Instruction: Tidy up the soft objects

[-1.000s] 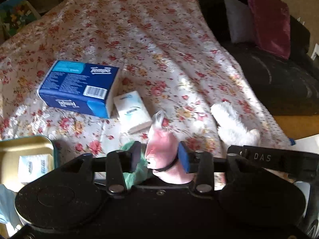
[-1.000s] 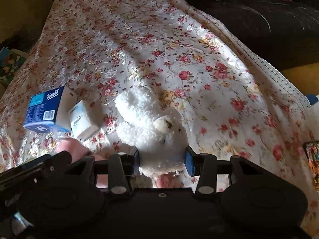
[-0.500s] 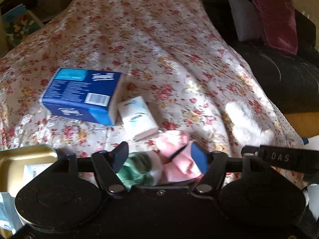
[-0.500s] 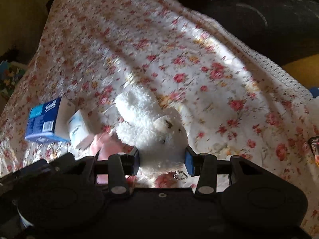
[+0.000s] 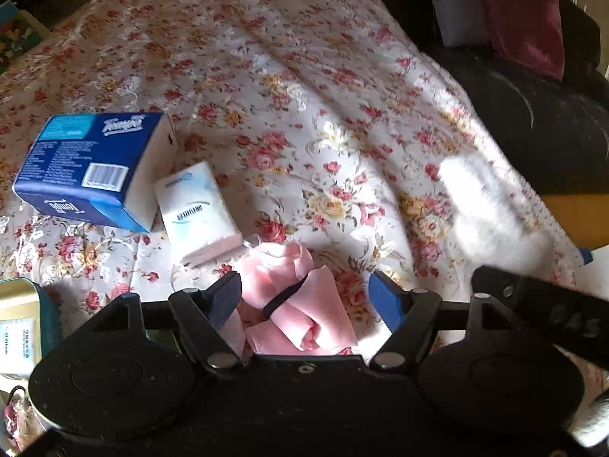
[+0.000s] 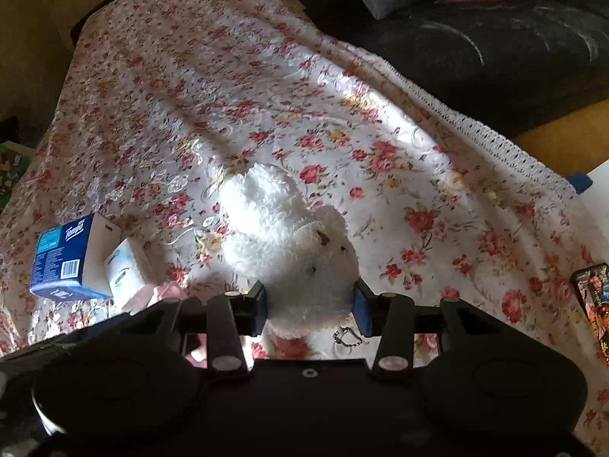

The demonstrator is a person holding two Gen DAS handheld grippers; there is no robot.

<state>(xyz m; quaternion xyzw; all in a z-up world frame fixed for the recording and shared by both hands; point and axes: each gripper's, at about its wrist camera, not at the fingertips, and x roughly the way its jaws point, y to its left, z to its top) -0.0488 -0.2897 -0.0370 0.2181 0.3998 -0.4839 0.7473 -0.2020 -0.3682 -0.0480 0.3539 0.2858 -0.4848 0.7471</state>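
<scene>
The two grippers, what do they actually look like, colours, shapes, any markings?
Both are matte black plastic, with two round housings flanking linkage bars fixed by silver rivets. The left gripper has one dark and one blue finger pad; the right gripper has blue pads and, seen from the left wrist, pale "DAS" lettering on its side. No cables or sleeves show.

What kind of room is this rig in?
Likely a home living room: a floral tablecloth covers the work surface, a black sofa with a maroon cushion sits behind, and a white plush bear is being tidied.
</scene>
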